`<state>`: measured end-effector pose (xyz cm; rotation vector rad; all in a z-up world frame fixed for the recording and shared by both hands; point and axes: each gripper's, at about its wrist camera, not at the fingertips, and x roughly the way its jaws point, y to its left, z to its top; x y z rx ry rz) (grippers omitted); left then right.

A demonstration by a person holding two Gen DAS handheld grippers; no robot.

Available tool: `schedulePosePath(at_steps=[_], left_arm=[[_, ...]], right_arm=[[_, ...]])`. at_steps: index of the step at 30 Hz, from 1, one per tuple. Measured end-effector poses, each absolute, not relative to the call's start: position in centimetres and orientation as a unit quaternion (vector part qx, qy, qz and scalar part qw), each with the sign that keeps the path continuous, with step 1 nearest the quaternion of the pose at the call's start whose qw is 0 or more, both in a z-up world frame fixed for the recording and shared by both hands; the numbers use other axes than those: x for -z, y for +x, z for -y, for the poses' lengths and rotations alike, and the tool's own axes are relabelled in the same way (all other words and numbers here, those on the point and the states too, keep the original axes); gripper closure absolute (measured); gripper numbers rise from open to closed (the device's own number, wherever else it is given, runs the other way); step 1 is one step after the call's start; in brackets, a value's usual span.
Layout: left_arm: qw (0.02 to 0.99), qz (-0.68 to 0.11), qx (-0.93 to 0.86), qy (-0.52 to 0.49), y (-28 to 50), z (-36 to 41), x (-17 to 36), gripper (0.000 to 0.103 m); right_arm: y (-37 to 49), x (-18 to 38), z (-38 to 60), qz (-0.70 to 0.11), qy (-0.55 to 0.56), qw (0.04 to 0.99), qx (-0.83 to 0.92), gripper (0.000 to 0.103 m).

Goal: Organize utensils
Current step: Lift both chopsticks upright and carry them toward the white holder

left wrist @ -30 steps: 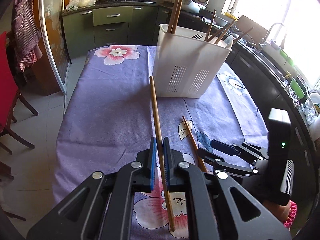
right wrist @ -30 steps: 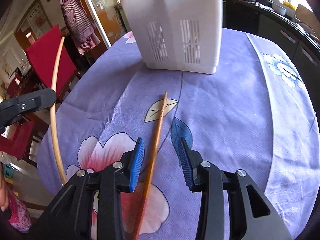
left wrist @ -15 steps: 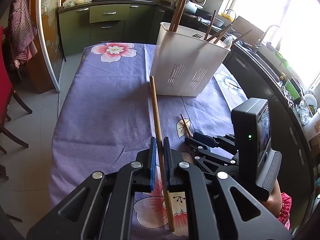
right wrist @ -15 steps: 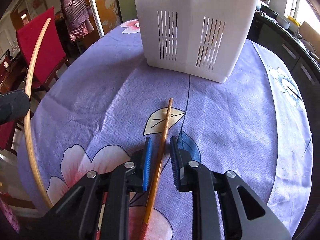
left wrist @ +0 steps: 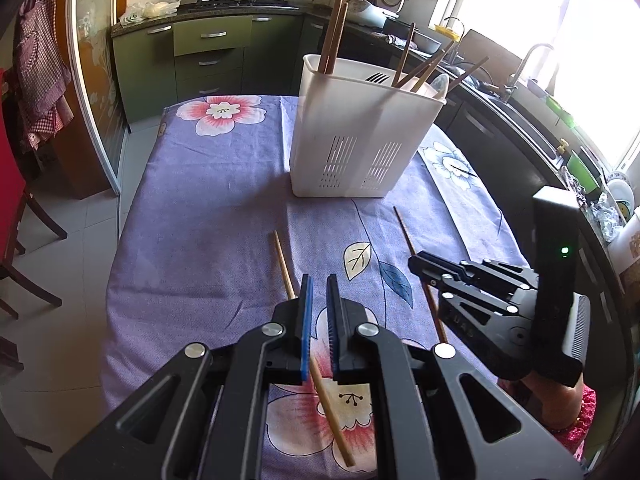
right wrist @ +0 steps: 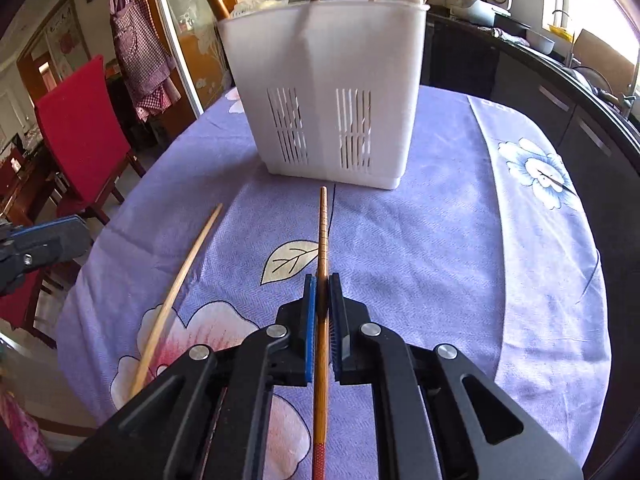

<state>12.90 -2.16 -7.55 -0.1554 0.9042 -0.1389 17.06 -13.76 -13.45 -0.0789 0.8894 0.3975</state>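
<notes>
Right gripper [right wrist: 322, 292] is clenched on a dark reddish-brown wooden chopstick [right wrist: 322, 232], tip aimed at the white slotted plastic utensil holder [right wrist: 332, 92] standing on the purple floral tablecloth [right wrist: 460, 248]. Left gripper [left wrist: 317, 300] is clamped on a pale bamboo chopstick [left wrist: 285, 264] (slanting between its pads). Holder already has several chopsticks & a fork upright inside.

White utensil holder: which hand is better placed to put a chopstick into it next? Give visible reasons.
Right, probably. The right tool is shut on the dark chopstick, which points at the white utensil holder. The left tool is shut, and the pale chopstick seems to lie beneath it, ungripped.
</notes>
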Motion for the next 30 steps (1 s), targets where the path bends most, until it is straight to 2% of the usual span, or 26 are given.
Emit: schedulePosePath(at_steps=[5, 11, 17, 28, 29, 30], left_arm=[[0.893, -0.441, 0.061, -0.066, 13.0, 2.6, 7.3, 0.096], [0.859, -0.508, 0.024, -0.068, 16.9, 2.2, 11.1, 0.096], [0.835, -0.547, -0.033, -0.051, 20.1, 1.6, 14.7, 0.093], [0.824, -0.564, -0.042, -0.037, 21.8, 2.7, 16.3, 0.090], [0.824, -0.564, -0.042, -0.036, 21.8, 2.7, 16.2, 0.090], [0.824, -0.564, -0.040, -0.035, 21.8, 2.7, 16.2, 0.097]], right_arm=[[14.5, 10.1, 16.2, -0.393, -0.019, 0.898, -0.196, 0.096], [12.5, 7.4, 18.2, -0.363, -0.003, 0.910, -0.200, 0.096], [11.9, 7.0, 19.9, -0.360, 0.010, 0.911, -0.201, 0.096], [12.5, 7.9, 21.7, -0.363, 0.035, 0.909, -0.200, 0.096], [12.5, 7.8, 21.8, -0.363, 0.037, 0.909, -0.201, 0.096], [12.5, 7.8, 22.0, -0.362, 0.038, 0.909, -0.201, 0.096]])
